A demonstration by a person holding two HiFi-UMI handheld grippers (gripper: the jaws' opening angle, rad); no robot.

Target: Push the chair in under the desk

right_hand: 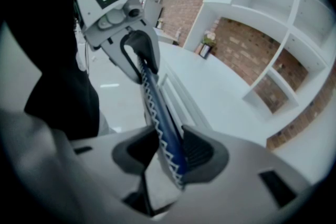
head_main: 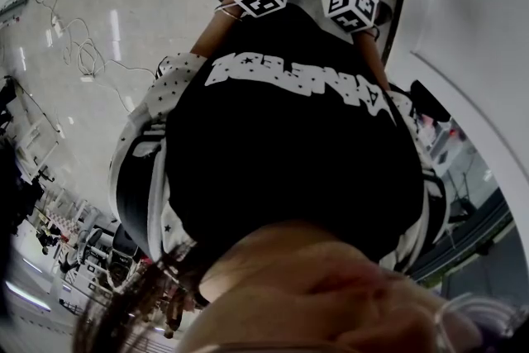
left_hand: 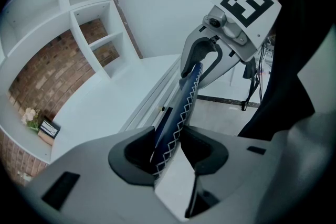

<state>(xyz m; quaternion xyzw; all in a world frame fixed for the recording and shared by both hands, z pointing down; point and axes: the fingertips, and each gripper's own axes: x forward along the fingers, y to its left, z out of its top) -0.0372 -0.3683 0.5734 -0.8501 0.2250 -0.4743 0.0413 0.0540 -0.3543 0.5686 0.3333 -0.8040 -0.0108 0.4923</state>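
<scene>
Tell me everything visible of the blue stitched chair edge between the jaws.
The chair edge is a thin, dark blue padded strip, leather-like, with white zigzag stitching along its seam. It spans from the left gripper to the right gripper, both clamped on it, with the white desk beyond.

White open shelves point(left_hand: 79, 13) stand at the far side, and a red-brown brick wall point(left_hand: 44, 68) shows behind them. Below them runs a white bench point(left_hand: 100, 107). A small plant point(left_hand: 30, 115) and a dark framed card point(left_hand: 48, 129) sit at its far end by the brick. The floor point(head_main: 124, 21) is pale and glossy with bright streaks of light, and white cables point(head_main: 78, 45) trail across it.
</scene>
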